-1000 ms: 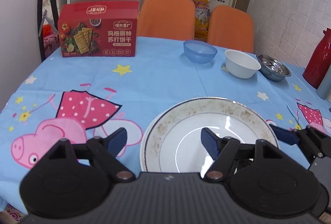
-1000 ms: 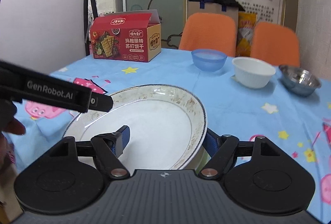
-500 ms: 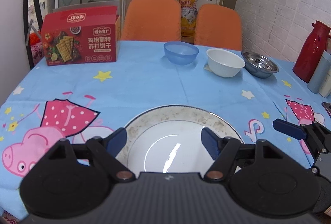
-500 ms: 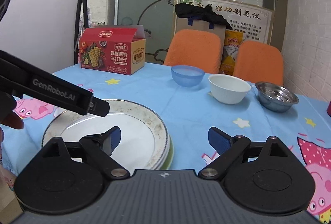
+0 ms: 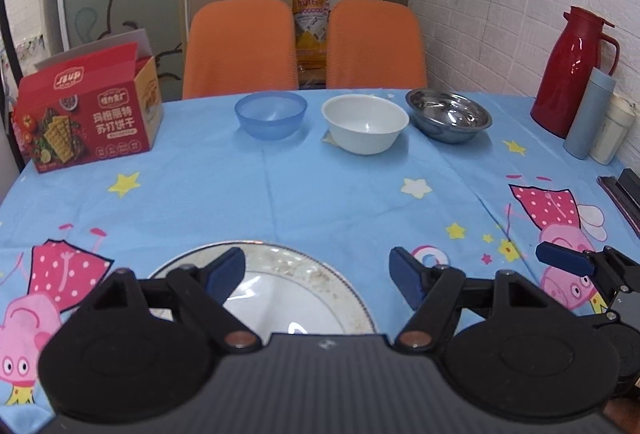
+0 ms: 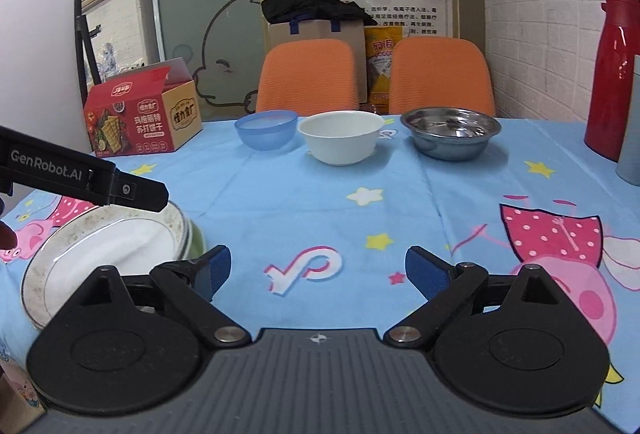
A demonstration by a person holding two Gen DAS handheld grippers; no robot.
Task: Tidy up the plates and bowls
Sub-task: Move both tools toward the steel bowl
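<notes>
The white bowl (image 5: 365, 123) is sitting at the far side of the blue tablecloth (image 5: 320, 193), and everything else is easy to find from it. The blue bowl (image 5: 270, 114) is sitting just to its left, and the shiny metal bowl (image 5: 448, 115) is sitting just to its right, so the three are making a row. A red cracker box (image 5: 86, 117) is standing far off to the left of the white bowl, and a red jug (image 5: 573, 71) is standing far off to the right. On the near side of the table from the white bowl, a stack of plates (image 6: 112, 250) is lying flat, with a dirty white plate (image 5: 276, 294) on top. The left gripper (image 5: 318, 274) is hanging over that plate with its fingers spread wide, holding nothing. The right gripper (image 6: 318, 272) is hanging over the bare cloth just right of the plates, and its fingers are spread wide too, with nothing between them.
</notes>
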